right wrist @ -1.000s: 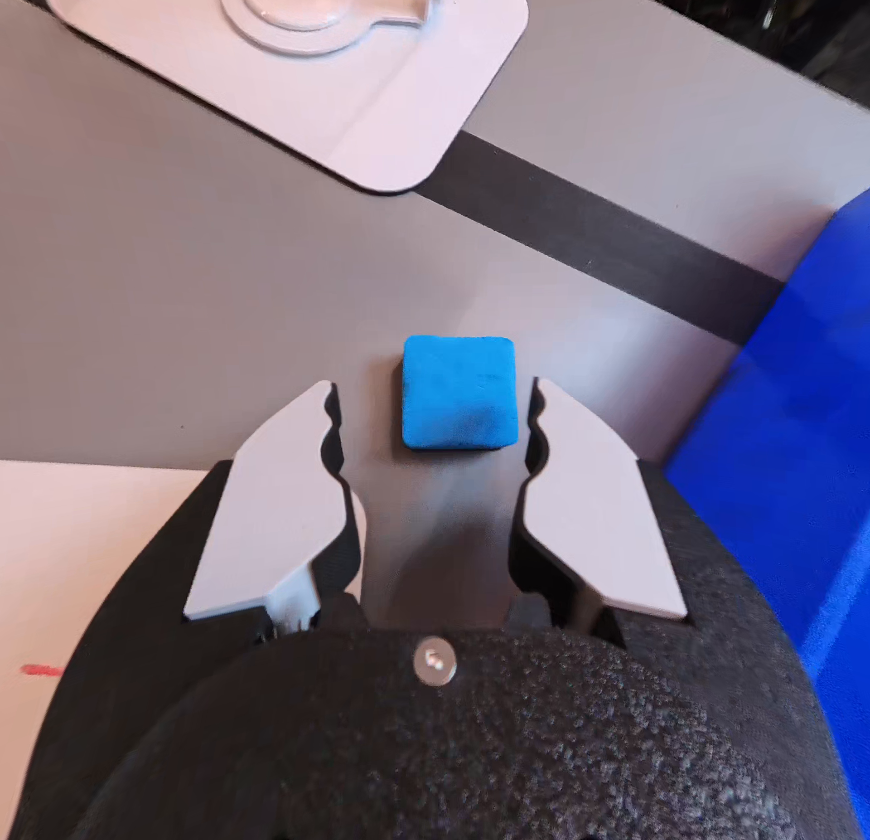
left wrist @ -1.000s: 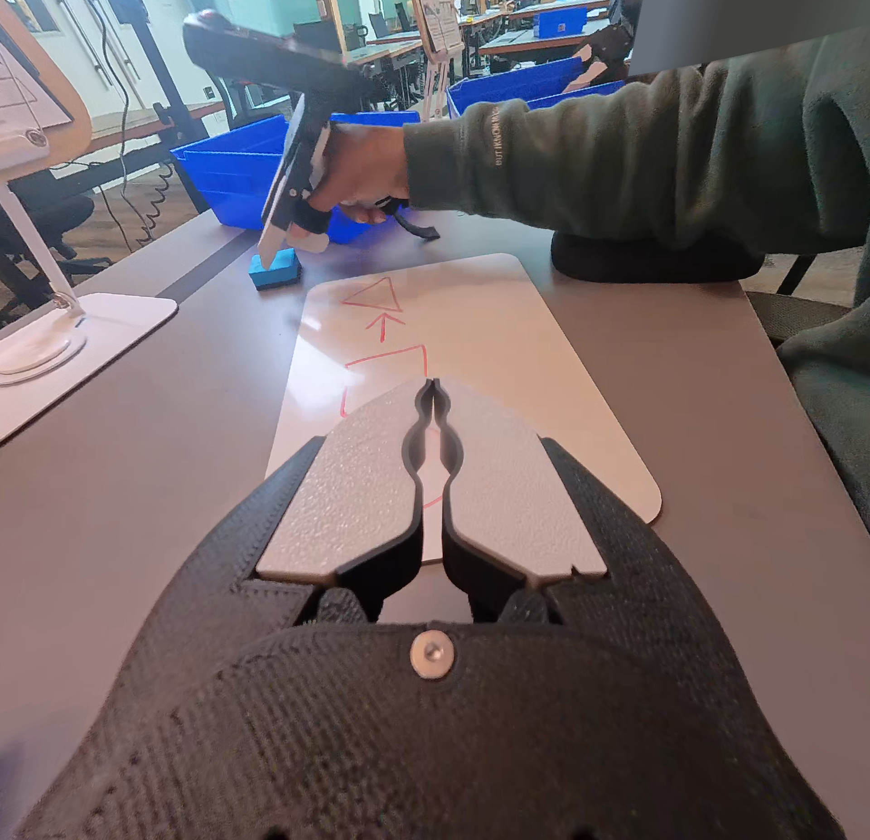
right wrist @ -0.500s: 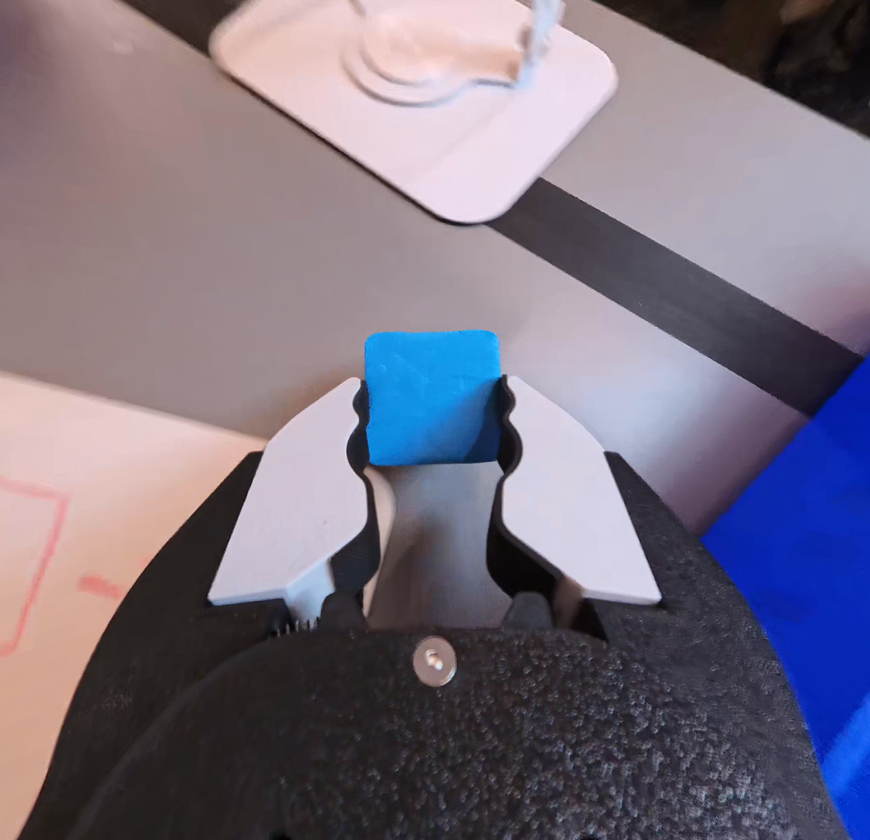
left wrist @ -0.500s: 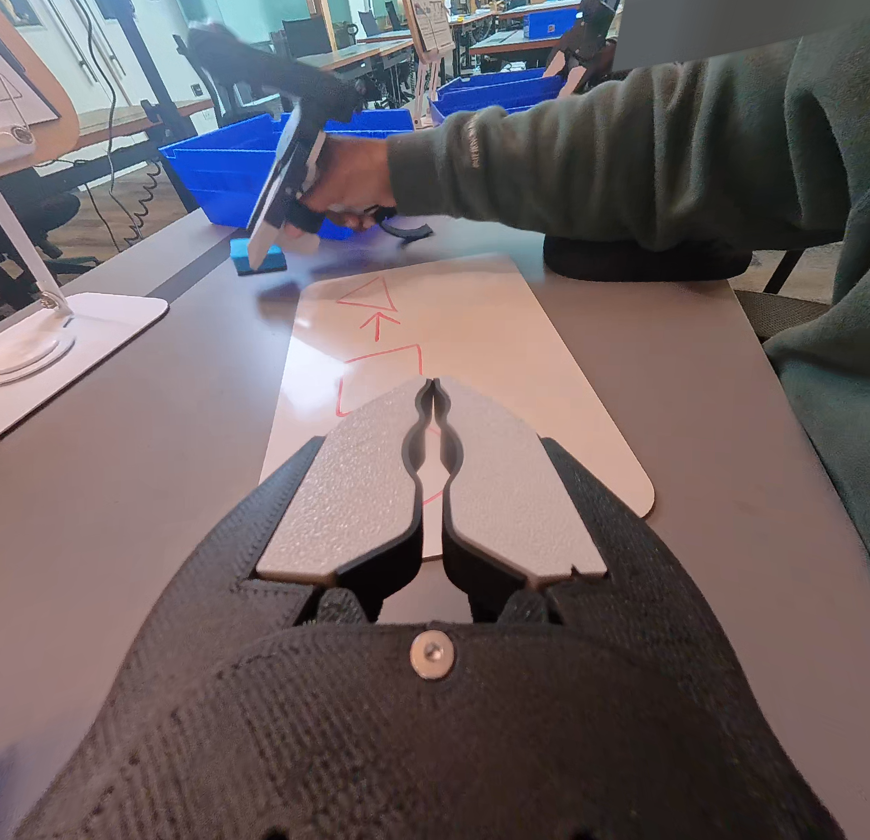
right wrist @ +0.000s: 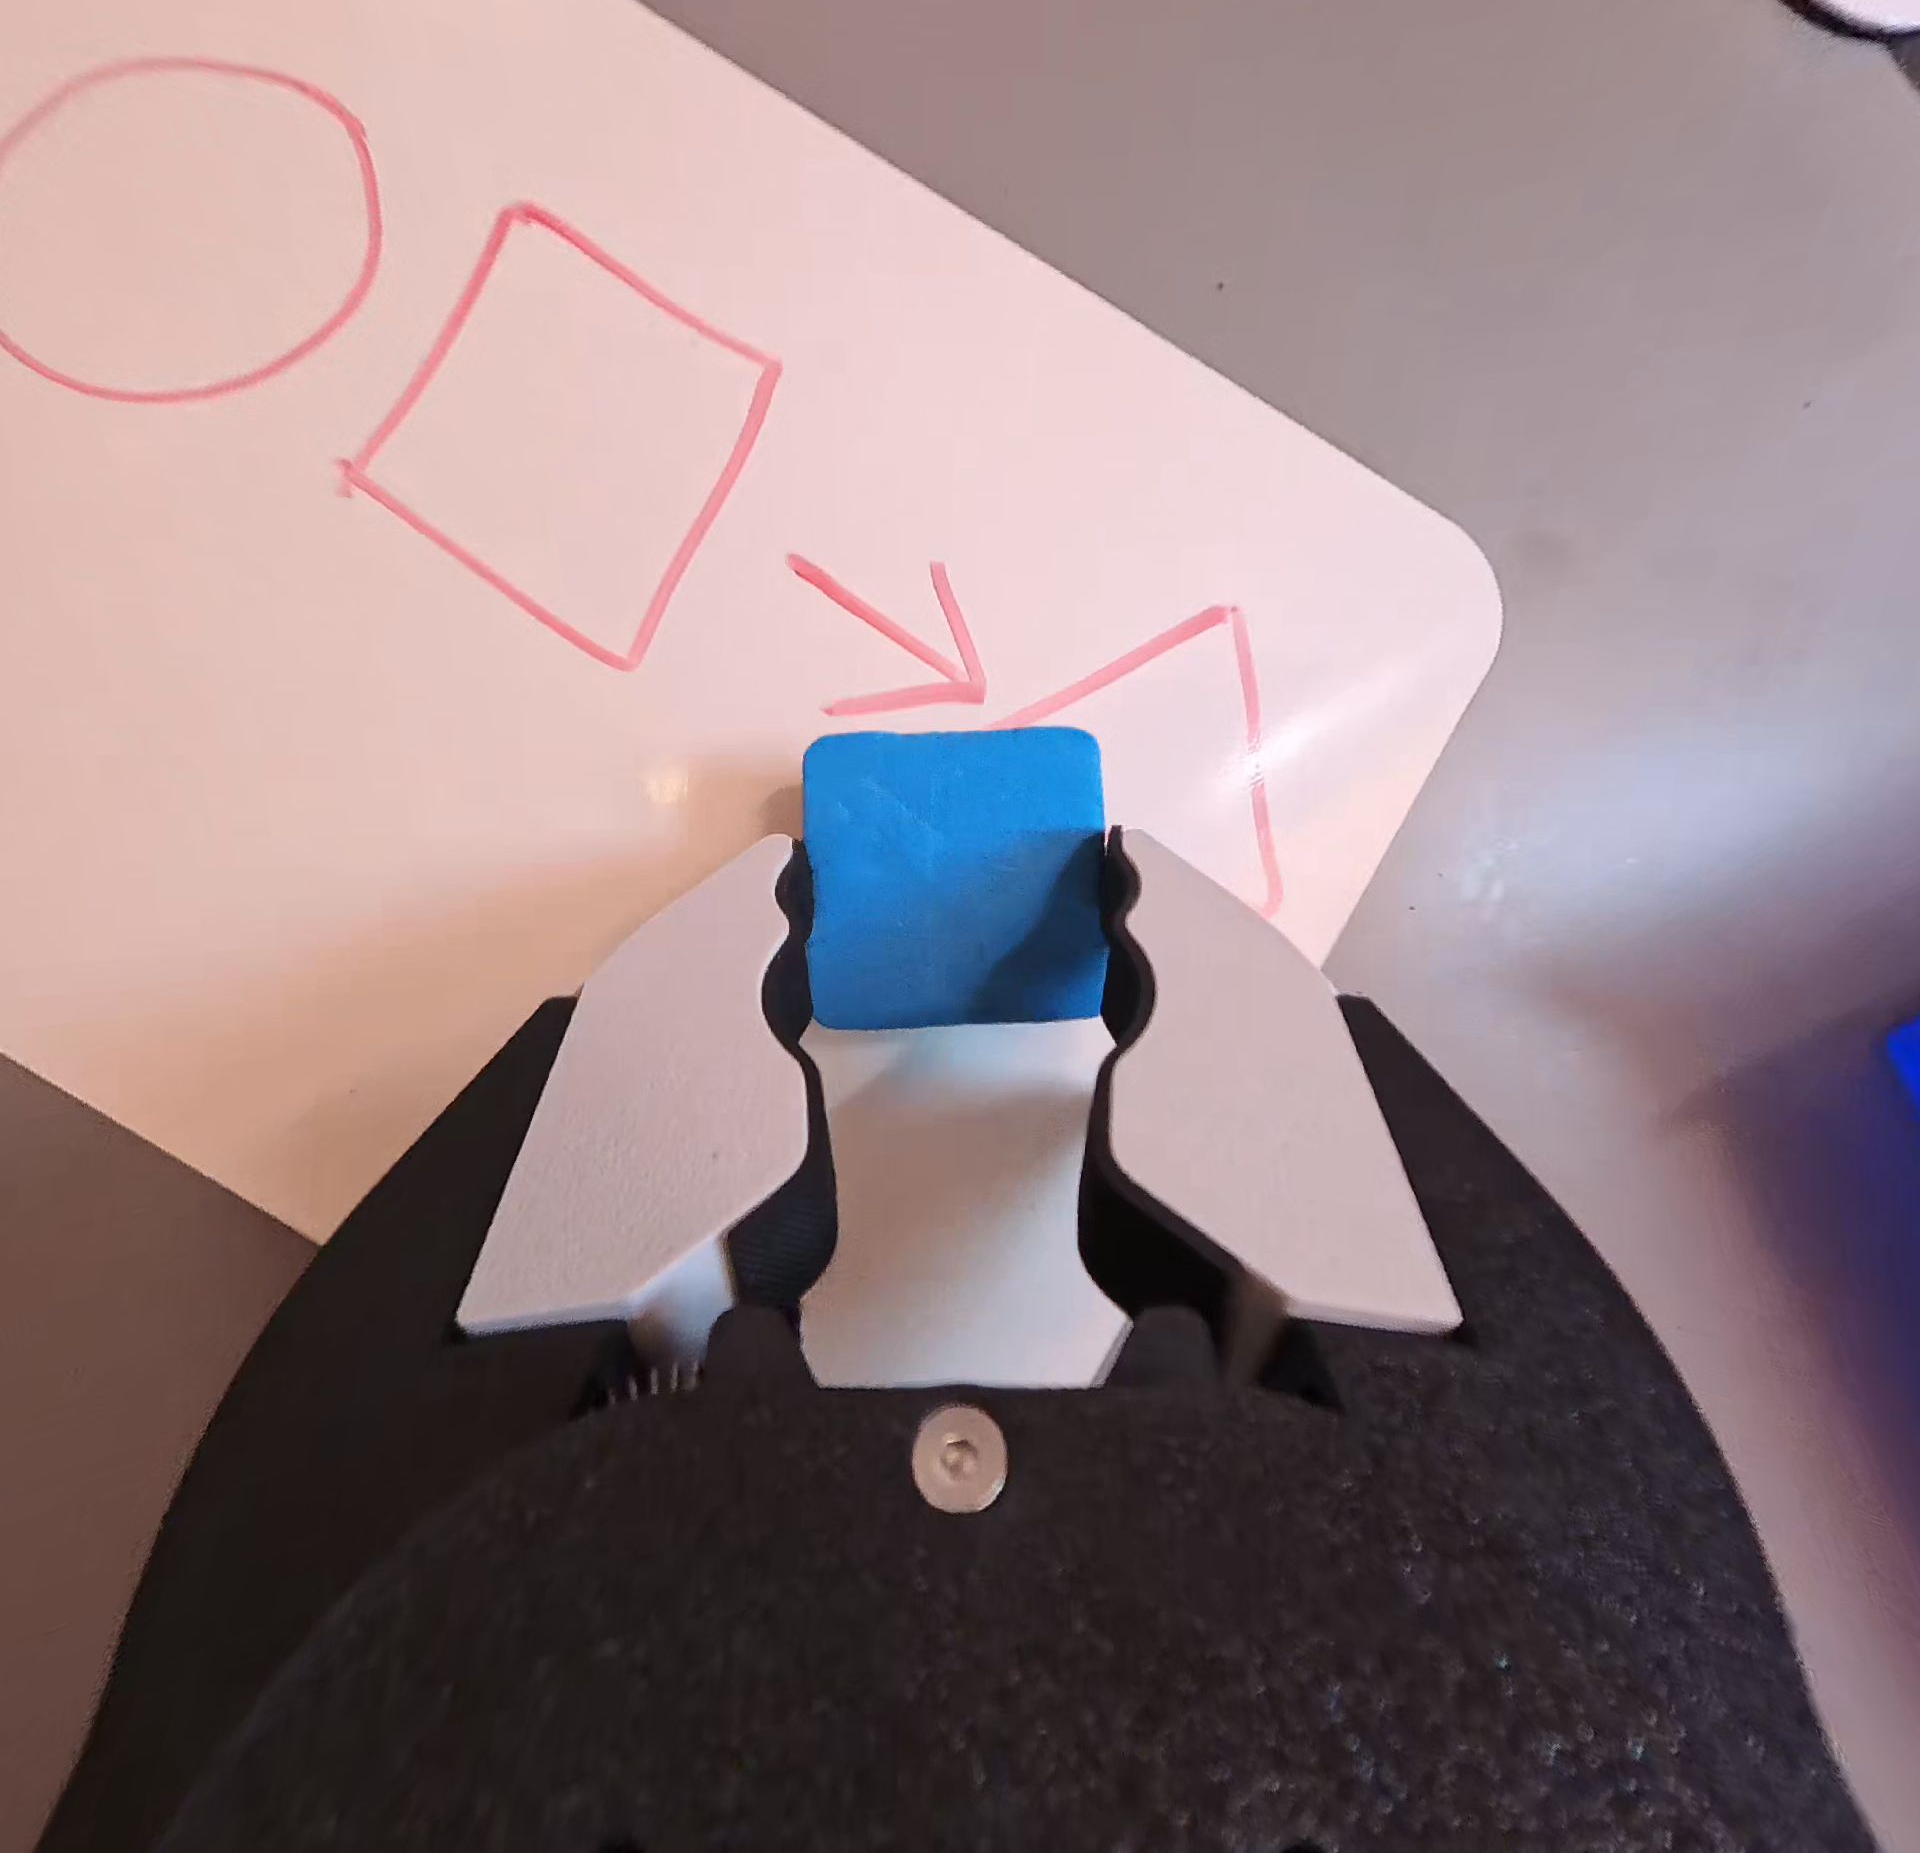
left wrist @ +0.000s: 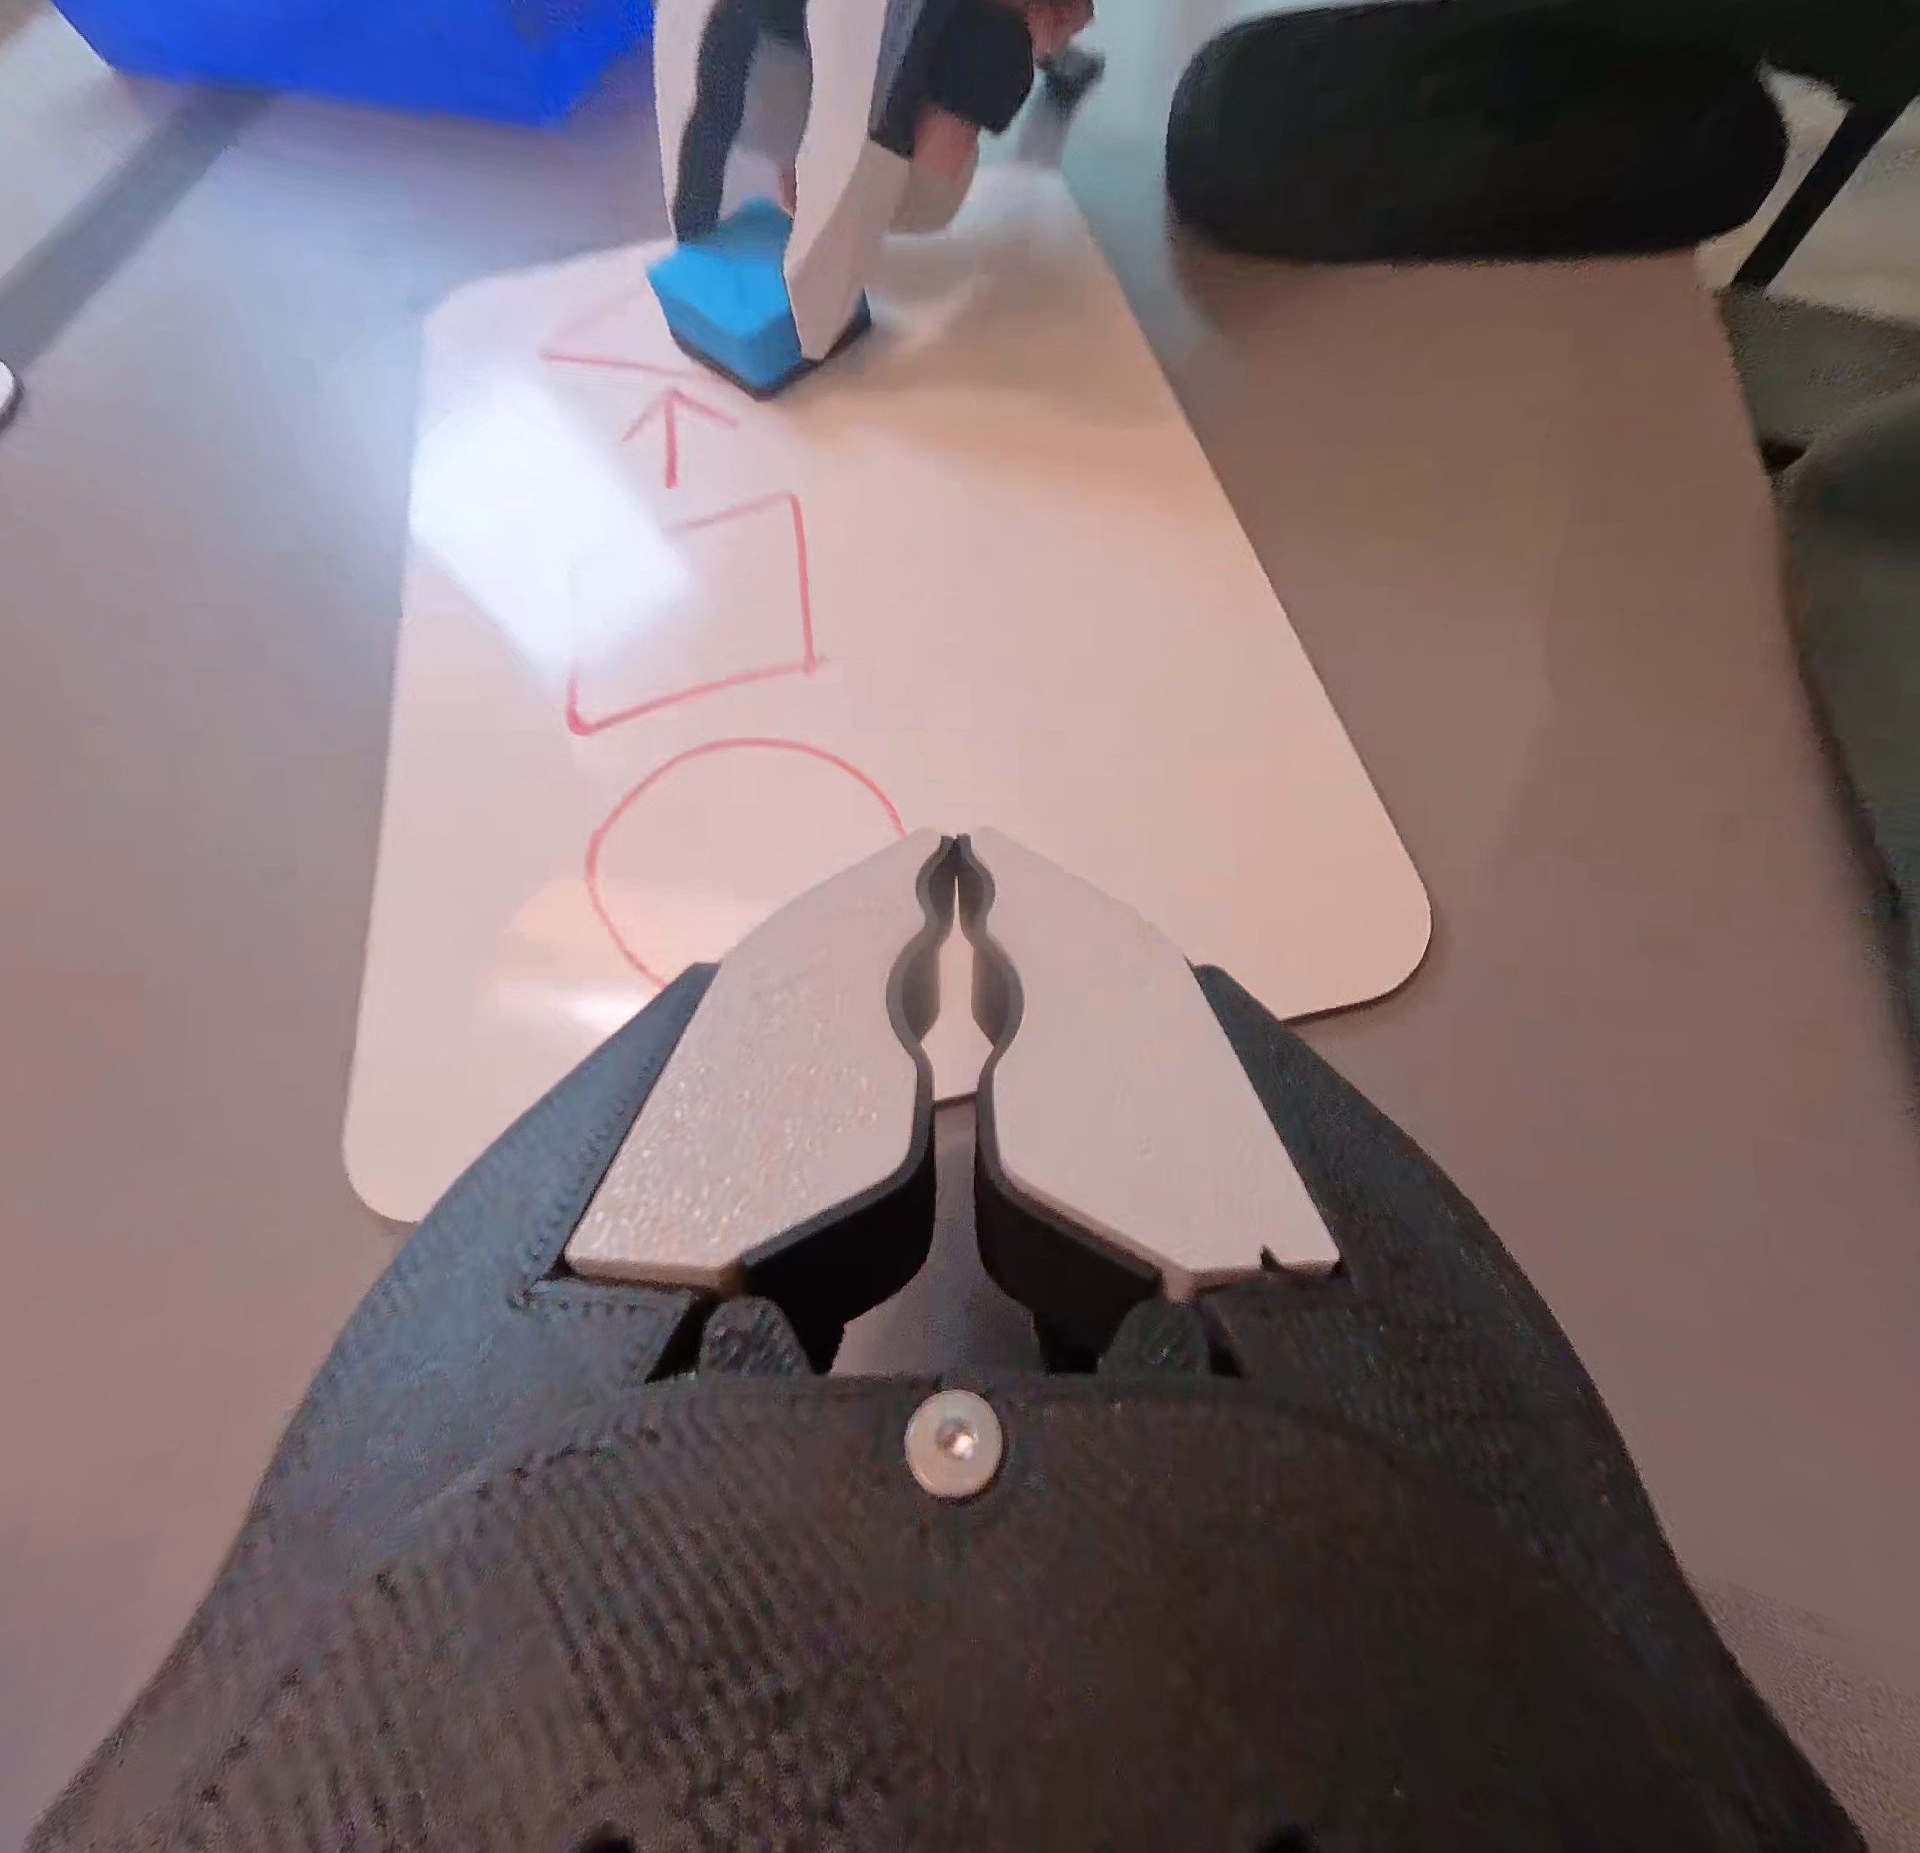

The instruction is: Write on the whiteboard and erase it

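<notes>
Whiteboard (right wrist: 1039, 473) under eraser (right wrist: 951, 873) between right tongs (right wrist: 951, 847)

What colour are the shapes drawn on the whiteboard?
Pinkish red marker lines on the white whiteboard; clearest in the right wrist view.

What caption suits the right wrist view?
Right gripper presses blue eraser onto whiteboard beside red triangle.
</notes>
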Tool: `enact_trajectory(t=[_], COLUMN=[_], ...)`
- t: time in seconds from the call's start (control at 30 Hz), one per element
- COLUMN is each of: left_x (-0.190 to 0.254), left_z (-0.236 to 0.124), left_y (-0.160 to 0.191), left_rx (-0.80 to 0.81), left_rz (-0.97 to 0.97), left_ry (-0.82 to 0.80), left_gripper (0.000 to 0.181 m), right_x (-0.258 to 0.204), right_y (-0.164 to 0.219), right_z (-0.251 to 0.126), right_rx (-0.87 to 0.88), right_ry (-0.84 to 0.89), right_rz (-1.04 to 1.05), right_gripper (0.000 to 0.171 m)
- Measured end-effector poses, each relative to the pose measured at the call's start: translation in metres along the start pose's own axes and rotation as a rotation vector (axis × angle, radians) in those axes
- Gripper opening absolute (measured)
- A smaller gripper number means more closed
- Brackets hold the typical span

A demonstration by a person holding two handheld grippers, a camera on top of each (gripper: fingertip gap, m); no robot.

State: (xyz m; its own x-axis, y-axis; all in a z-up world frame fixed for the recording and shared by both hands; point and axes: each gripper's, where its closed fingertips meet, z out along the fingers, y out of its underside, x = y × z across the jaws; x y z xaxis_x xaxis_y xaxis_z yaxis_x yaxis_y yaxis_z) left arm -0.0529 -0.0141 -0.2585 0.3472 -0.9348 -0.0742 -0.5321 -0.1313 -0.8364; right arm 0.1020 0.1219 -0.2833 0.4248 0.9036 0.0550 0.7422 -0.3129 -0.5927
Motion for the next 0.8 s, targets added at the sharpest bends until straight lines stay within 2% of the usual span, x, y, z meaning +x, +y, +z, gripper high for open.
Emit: enact_trajectory(t=[0.23, 0.43, 0.63, 0.73, 0.8], left_x=[0.016, 0.026, 0.031, 0.032, 0.032], left_z=[0.012, 0.015, 0.016, 0.016, 0.015], left_y=[0.016, 0.023, 0.025, 0.025, 0.025], left_rx=[-0.127, -0.184, -0.203, -0.202, -0.206], left_rz=[0.075, 0.065, 0.038, 0.045, 0.054], left_ry=[0.014, 0.059, 0.083, 0.091, 0.088], left_gripper=[0.0, 0.0, 0.0, 0.0, 0.0], right_x=[-0.001, 0.001, 0.0, 0.004, 0.002], right_y=[-0.007, -0.001, -0.002, -0.004, -0.007], right_z=[-0.013, -0.021, -0.012, -0.007, -0.003], right_rx=[0.088, 0.103, 0.082, 0.06, 0.058], right_ry=[-0.015, -0.026, -0.031, -0.031, -0.053], right_rz=[0.044, 0.062, 0.06, 0.069, 0.066], right_gripper=[0.065, 0.064, 0.066, 0.052, 0.05])
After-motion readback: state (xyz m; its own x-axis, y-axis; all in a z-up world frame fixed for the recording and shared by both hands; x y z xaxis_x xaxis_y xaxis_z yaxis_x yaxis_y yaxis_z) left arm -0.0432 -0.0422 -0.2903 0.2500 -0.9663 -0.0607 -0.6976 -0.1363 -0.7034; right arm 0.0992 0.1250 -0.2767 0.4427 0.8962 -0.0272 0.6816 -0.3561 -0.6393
